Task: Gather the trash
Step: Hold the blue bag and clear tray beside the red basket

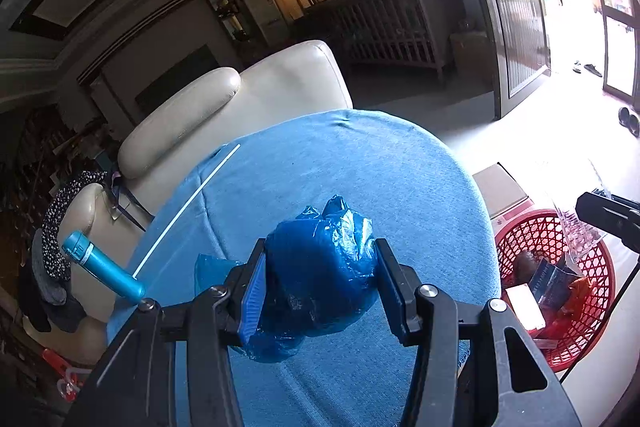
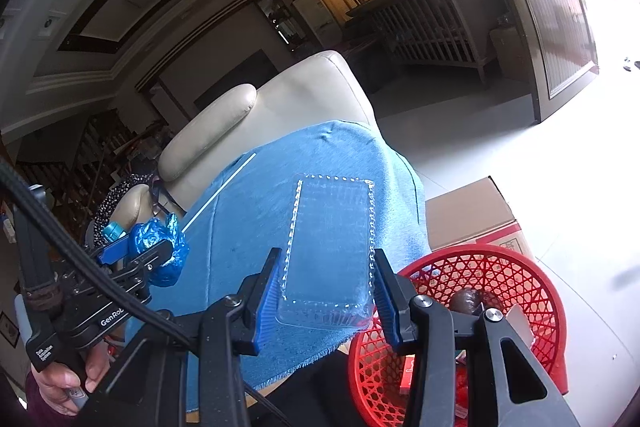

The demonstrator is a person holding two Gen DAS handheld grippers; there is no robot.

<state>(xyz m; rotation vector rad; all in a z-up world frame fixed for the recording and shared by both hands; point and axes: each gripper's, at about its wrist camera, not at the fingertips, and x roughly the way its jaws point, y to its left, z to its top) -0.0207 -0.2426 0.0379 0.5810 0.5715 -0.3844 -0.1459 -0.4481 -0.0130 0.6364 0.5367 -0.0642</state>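
Left gripper (image 1: 320, 279) clamped on a crumpled blue plastic bag (image 1: 320, 267), pads pressed into both sides, bag bulging out past the fingers and lifted clear of the tabletop (image 1: 360, 155) with its blue cloth cover; in the right wrist view, same gripper (image 2: 148, 255) at far left with the bag (image 2: 158, 247) bunched at its tip, a hand (image 2: 60, 383) wrapped around its handle low in the corner; right gripper (image 2: 326, 291) partly closed on a clear plastic tray (image 2: 330, 247), blue pads against the tray's long edges near its closer end, tray reaching away over the blue cloth, whether resting on it or raised just above it impossible to tell; white thin stick (image 1: 188, 207) lying diagonally near the cloth's left edge; teal cylindrical bottle (image 1: 102, 263) just beside the stick's nearer end, at the tabletop's left edge; red lattice basket (image 2: 480, 275) on the floor below and right of the tabletop, just under the right gripper, with a dark round lump, a box and other scraps inside; cardboard box (image 2: 468, 215) behind the basket; cream leather chair (image 1: 248, 95) beyond the far side of the tabletop.
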